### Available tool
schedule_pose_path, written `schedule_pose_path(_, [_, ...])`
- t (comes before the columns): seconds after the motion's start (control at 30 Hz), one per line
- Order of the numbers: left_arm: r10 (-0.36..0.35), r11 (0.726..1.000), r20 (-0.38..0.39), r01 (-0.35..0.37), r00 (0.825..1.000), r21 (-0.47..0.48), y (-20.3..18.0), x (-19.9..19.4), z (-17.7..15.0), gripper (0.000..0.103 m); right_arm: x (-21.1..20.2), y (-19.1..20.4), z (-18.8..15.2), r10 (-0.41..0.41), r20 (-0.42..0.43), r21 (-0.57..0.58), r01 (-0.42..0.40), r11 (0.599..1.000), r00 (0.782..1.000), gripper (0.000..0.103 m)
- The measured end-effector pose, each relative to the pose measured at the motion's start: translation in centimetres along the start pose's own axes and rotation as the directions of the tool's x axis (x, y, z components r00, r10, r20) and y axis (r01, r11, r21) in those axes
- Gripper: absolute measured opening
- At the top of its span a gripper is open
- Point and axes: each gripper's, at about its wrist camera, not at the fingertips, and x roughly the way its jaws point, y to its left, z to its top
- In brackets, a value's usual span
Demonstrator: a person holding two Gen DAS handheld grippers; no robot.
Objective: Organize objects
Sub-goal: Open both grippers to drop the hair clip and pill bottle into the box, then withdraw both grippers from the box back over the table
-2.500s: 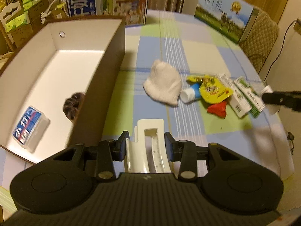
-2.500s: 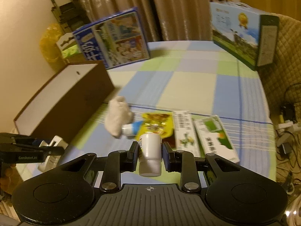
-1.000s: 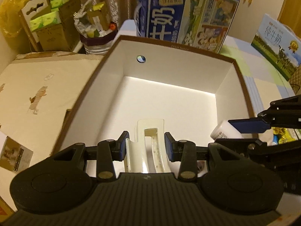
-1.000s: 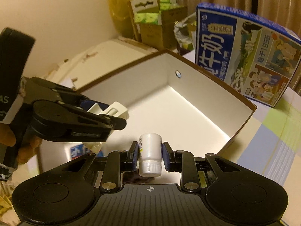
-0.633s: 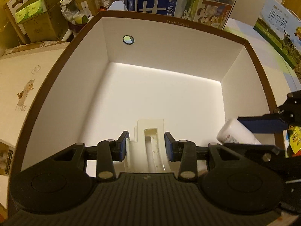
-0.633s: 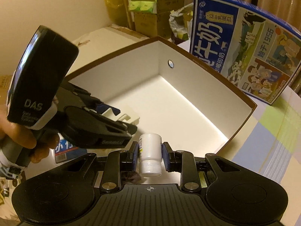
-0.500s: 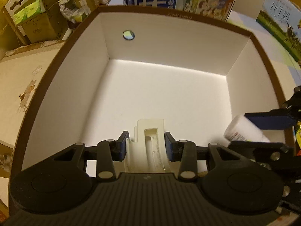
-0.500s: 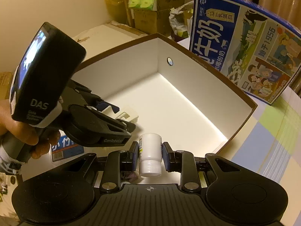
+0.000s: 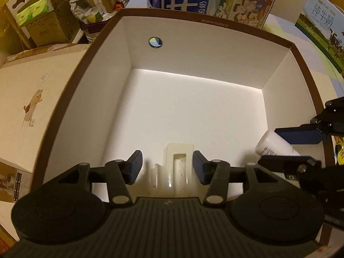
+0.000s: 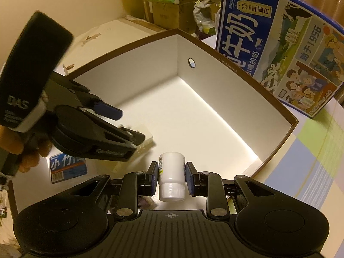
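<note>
A brown box with white inside (image 9: 193, 64) fills the left wrist view. My left gripper (image 9: 167, 167) hangs over its near end, open, with a white plastic holder (image 9: 178, 161) loose between the spread fingers; a gap shows on the holder's left side. In the right wrist view that left gripper (image 10: 129, 126) sits low inside the box (image 10: 225, 81) with the holder (image 10: 146, 138) at its tips. My right gripper (image 10: 169, 176) is shut on a white pill bottle (image 10: 172, 172), cap toward the camera, above the box's near corner. From the left, the right gripper (image 9: 268, 146) and its bottle (image 9: 273, 144) appear by the box's right wall.
A blue-labelled packet (image 10: 66, 167) lies on the box floor, and a small dark thing (image 10: 146, 202) shows under my right gripper. Milk cartons (image 10: 279, 47) stand behind the box. Cardboard boxes of green packs (image 9: 43, 21) lie beyond it. A hand (image 10: 13, 150) holds the left gripper. A checked cloth (image 10: 311, 172) lies right.
Both grippers have come from the table to over the box and lowered. In the last half second the left fingers have spread and let go of the white holder. The right still grips the bottle.
</note>
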Motion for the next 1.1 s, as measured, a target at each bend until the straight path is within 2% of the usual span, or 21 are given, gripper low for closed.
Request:
schedule_pose_path(0.13, [0.003, 1.000, -0.004, -0.003, 1.000, -0.010, 0.6, -0.7, -0.2, 0.055, 0.0, 0.0, 0.3, 0.005, -0.012, -0.011, -0.005, 1.000, 1.000, 0.024])
schedule_pose_path(0.23, [0.008, 1.000, 0.004, -0.008, 1.000, -0.010, 0.8, -1.3, -0.4, 0.063, 0.1, -0.1, 0.5, 0.014, -0.013, -0.013, -0.015, 1.000, 1.000, 0.024])
schedule_pose_path(0.33, [0.014, 1.000, 0.012, -0.014, 1.000, -0.007, 0.9, -1.9, -0.6, 0.066, 0.1, 0.0, 0.5, -0.013, -0.009, -0.023, 0.013, 1.000, 1.000, 0.025])
schedule_pose_path(0.57, [0.019, 1.000, 0.039, -0.019, 0.999, -0.006, 1.0, -3.7, -1.1, 0.071, -0.8, -0.1, -0.2, -0.017, 0.009, -0.001, 0.017, 1.000, 1.000, 0.035])
schedule_pose_path(0.77, [0.030, 1.000, 0.075, -0.030, 0.997, -0.002, 0.7, -5.9, -1.6, 0.077, -2.6, 0.2, -1.0, -0.022, 0.050, 0.029, 0.020, 0.999, 0.998, 0.037])
schedule_pose_path(1.1, [0.039, 0.999, 0.157, -0.039, 0.987, -0.004, -0.5, -11.0, -3.3, 0.083, -8.2, 1.4, -3.3, -0.009, 0.180, 0.100, -0.009, 0.995, 0.984, 0.040])
